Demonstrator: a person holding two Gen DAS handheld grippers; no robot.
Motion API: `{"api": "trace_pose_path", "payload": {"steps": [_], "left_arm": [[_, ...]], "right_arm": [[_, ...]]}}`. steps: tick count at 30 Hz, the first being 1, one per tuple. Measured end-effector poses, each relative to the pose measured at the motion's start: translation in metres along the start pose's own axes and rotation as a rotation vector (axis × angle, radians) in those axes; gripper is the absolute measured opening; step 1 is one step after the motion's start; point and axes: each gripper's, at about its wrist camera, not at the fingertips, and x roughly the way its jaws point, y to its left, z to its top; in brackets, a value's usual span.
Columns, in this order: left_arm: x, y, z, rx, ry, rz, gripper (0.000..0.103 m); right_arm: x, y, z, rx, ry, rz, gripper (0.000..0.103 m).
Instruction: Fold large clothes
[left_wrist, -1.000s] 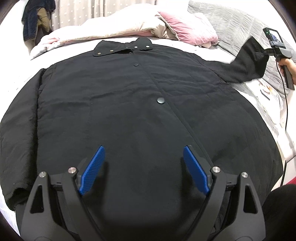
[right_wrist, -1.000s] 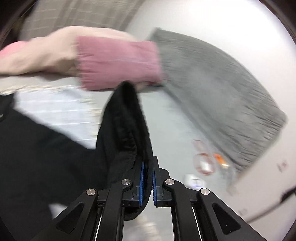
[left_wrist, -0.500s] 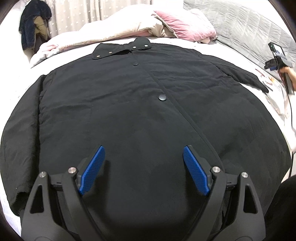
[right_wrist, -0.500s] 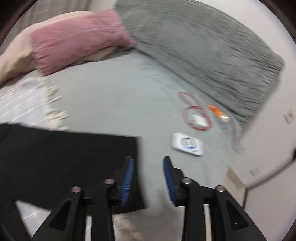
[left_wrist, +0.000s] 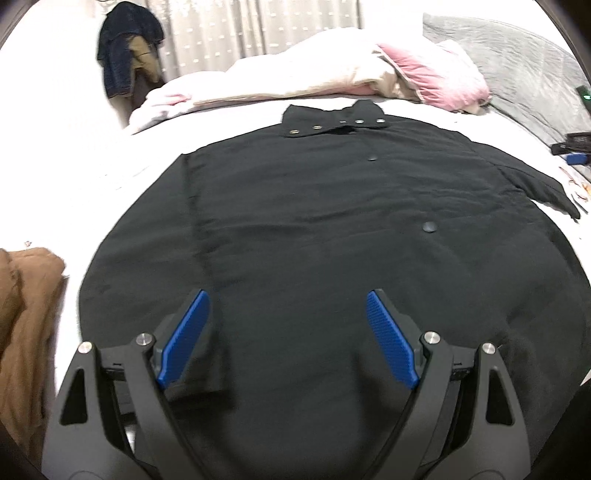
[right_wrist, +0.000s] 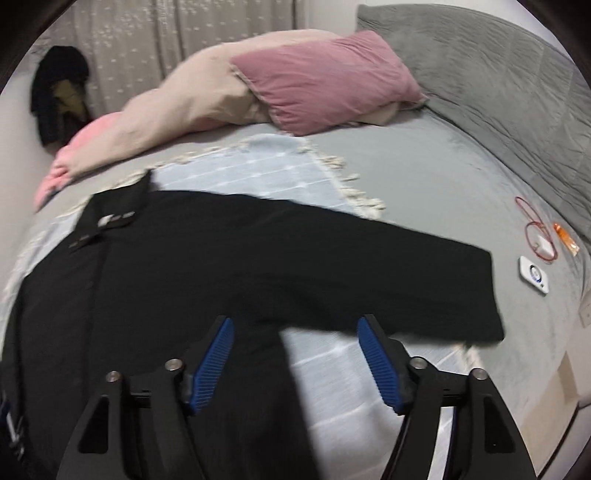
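A large black coat (left_wrist: 332, 229) lies flat and buttoned on the bed, collar (left_wrist: 334, 120) at the far end. Its left sleeve (left_wrist: 147, 266) lies along the body. Its right sleeve (right_wrist: 388, 269) is stretched out sideways over the bed. My left gripper (left_wrist: 288, 332) is open and empty, low over the coat's hem near the left sleeve cuff. My right gripper (right_wrist: 295, 362) is open and empty, hovering over the underarm between the body and the right sleeve. The right gripper also shows at the far right edge of the left wrist view (left_wrist: 574, 147).
A pink pillow (right_wrist: 325, 77) and a beige duvet (right_wrist: 192, 99) lie beyond the collar. A grey quilt (right_wrist: 498, 85) is at the right. A red cable (right_wrist: 535, 232), a white device (right_wrist: 533, 275) and an orange item (right_wrist: 565, 238) lie past the cuff. Brown cloth (left_wrist: 26, 314) lies left.
My right gripper let go of the right sleeve, opened wide and drew back; the sleeve now lies flat on the bed. My left gripper shifted left toward the left sleeve.
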Motion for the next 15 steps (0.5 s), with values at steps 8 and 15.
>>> {"api": "trace_pose_path", "payload": {"steps": [8, 15], "left_arm": [[0.013, 0.039, -0.028, -0.057, 0.116, 0.063, 0.087], [0.037, 0.06, -0.037, -0.091, 0.167, 0.1, 0.083]], "right_arm": [[-0.02, 0.069, -0.067, -0.053, -0.006, 0.117, 0.078], [-0.006, 0.1, -0.081, -0.11, 0.043, 0.126, 0.078]]}}
